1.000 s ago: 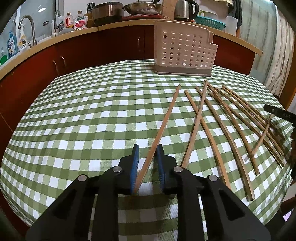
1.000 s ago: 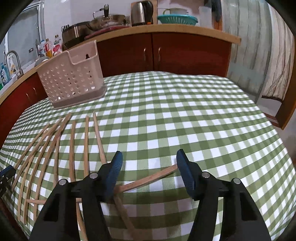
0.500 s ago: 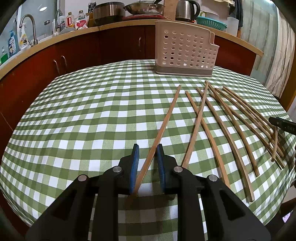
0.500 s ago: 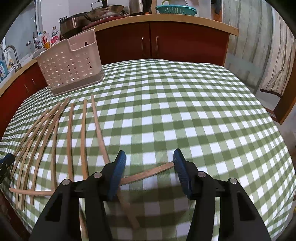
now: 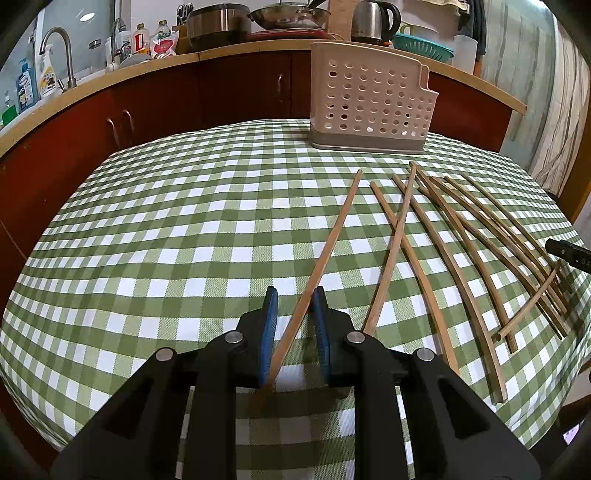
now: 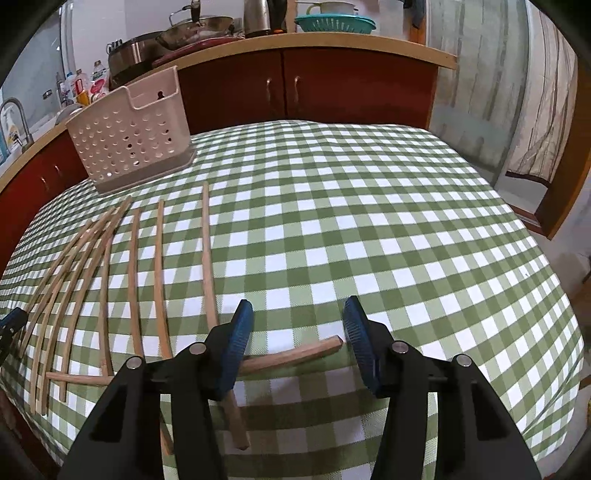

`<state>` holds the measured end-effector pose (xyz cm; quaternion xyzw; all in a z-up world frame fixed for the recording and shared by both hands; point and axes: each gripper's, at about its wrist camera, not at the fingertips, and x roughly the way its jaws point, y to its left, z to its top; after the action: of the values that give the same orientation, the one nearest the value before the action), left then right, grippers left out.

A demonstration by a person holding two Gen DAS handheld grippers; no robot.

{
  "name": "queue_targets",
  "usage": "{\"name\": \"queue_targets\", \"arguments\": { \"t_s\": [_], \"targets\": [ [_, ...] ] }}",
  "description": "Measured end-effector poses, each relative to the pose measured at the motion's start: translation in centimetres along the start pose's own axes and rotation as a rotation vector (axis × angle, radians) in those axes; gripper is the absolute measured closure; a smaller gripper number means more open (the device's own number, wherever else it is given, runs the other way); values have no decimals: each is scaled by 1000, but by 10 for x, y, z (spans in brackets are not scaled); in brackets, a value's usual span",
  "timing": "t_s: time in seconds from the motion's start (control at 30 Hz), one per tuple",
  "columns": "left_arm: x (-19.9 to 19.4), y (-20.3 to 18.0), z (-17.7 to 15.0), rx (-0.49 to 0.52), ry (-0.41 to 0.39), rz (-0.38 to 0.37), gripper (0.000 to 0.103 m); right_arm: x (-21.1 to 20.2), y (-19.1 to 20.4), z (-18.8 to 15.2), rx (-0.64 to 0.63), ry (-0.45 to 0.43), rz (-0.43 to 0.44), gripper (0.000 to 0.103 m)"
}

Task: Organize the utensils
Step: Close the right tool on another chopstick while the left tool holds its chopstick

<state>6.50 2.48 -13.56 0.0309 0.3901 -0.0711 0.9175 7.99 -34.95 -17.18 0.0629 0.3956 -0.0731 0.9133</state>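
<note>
Your right gripper [image 6: 295,332], jaws just narrowing but released, straddles a crosswise wooden chopstick [image 6: 291,357]; your left gripper [image 5: 294,325] unchanged, grasping a slanted wooden chopstick [image 5: 325,254]. Green-checked tabletop [image 6: 369,221] open toward 1 o'clock.

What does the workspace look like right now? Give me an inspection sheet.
Surface: green checked tablecloth, flat.
Job's things: chopsticks fanned loose on the cloth; perforated basket upright at the far side.
Clutter: nothing seen.
Grippers: left gripper shut on a chopstick; right gripper open, jaws have just been closing around a crosswise chopstick.
Cables: nothing seen.
Surroundings: counter with kettle and pots behind.
</note>
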Motion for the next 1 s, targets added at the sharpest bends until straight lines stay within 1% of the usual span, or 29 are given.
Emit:
{"name": "queue_targets", "arguments": {
  "t_s": [0.2, 0.47, 0.8, 1.0],
  "targets": [
    [0, 0, 0, 0, 0, 1, 83, -2, -2, 1, -2, -8, 4, 51],
    [0, 1, 1, -3, 1, -1, 83, -2, -4, -6, -1, 20, 1, 51],
    [0, 1, 0, -3, 0, -2, 83, -12, 7, -20, -39, 45, 38, 51],
    [0, 1, 0, -2, 0, -1, 83, -19, 11, -23, -51, 23, 56, 51]
  ]
}}
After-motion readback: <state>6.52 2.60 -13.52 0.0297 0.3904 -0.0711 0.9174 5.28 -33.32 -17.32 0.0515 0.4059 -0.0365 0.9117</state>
